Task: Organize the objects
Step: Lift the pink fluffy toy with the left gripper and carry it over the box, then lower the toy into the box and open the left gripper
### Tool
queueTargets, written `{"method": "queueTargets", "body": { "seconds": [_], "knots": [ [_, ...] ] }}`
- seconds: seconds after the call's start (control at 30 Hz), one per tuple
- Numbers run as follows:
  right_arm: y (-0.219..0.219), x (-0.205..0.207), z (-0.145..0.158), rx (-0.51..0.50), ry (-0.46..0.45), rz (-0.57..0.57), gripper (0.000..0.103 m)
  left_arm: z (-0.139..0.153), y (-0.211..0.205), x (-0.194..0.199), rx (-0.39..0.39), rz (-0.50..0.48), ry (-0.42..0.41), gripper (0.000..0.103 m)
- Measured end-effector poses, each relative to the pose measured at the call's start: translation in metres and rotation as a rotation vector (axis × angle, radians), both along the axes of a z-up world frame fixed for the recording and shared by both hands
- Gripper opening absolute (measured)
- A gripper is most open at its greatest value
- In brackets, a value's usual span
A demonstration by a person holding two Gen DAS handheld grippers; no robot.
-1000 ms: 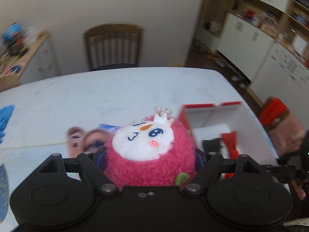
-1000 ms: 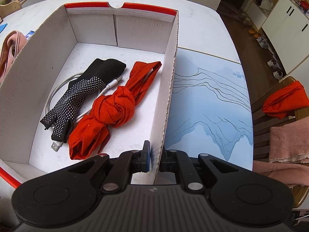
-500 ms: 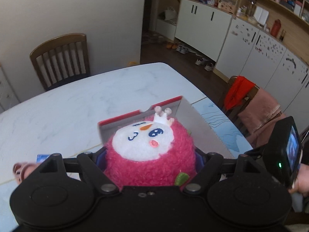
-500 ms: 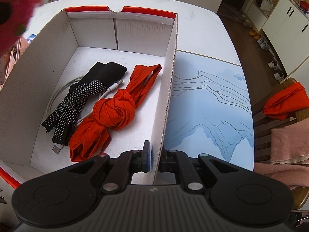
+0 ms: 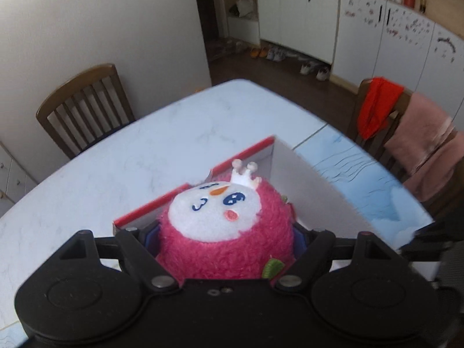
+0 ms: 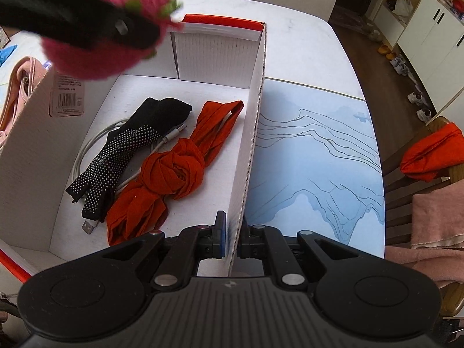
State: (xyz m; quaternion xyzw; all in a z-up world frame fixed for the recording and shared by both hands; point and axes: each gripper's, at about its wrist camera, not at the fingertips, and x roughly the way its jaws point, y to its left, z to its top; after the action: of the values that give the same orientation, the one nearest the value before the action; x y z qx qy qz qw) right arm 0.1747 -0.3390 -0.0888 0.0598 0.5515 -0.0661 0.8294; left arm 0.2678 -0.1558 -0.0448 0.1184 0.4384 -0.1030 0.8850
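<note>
My left gripper [image 5: 226, 232] is shut on a pink plush toy [image 5: 229, 229] with a white face and a small crown. In the right wrist view the plush toy [image 6: 98, 58] hangs over the far left corner of the white cardboard box [image 6: 214, 58]. My right gripper [image 6: 230, 237] is shut on the box's near right wall [image 6: 249, 156]. Inside the box lie a knotted red cloth [image 6: 174, 171], a black dotted sock [image 6: 127, 148] and a white cable [image 6: 87, 150].
A blue mountain-print mat [image 6: 316, 156] covers the table right of the box. A pink item [image 6: 17, 87] lies left of the box. Chairs stand at the far side [image 5: 84, 107] and at the right, draped with red cloth [image 6: 432, 150] and pink cloth [image 6: 435, 217].
My left gripper has carried the plush toy rightward and down, from beside the box to over its far left corner. My right gripper has kept its hold on the wall.
</note>
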Motion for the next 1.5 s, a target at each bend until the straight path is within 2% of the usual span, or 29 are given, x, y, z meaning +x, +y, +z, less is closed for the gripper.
{"method": "queueTargets", "body": {
  "seconds": [0.13, 0.27, 0.53, 0.67, 0.93, 1.07, 1.5],
  "knots": [
    [-0.001, 0.001, 0.001, 0.006, -0.002, 0.002, 0.006, -0.025, 0.001, 0.01, 0.045, 0.019, 0.04, 0.08],
    [-0.001, 0.0, 0.001, 0.01, -0.002, 0.003, 0.006, -0.041, 0.003, 0.016, 0.042, 0.028, 0.088, 0.08],
    [-0.002, 0.001, 0.001, 0.016, 0.0, -0.001, 0.006, -0.065, 0.001, 0.019, 0.074, 0.016, 0.183, 0.08],
    [-0.001, 0.001, 0.002, 0.015, -0.001, -0.002, 0.006, -0.07, 0.002, 0.019, 0.072, 0.017, 0.204, 0.08],
    [0.0, 0.0, 0.003, 0.008, 0.003, -0.007, 0.006, -0.066, 0.002, 0.02, 0.063, 0.027, 0.212, 0.087],
    [0.0, 0.0, 0.003, 0.007, 0.004, -0.01, 0.006, -0.061, 0.007, 0.019, 0.017, 0.05, 0.206, 0.09],
    [0.002, -0.002, 0.003, -0.005, 0.006, -0.016, 0.006, 0.0, 0.028, -0.014, -0.141, 0.042, 0.07, 0.095]
  ]
}}
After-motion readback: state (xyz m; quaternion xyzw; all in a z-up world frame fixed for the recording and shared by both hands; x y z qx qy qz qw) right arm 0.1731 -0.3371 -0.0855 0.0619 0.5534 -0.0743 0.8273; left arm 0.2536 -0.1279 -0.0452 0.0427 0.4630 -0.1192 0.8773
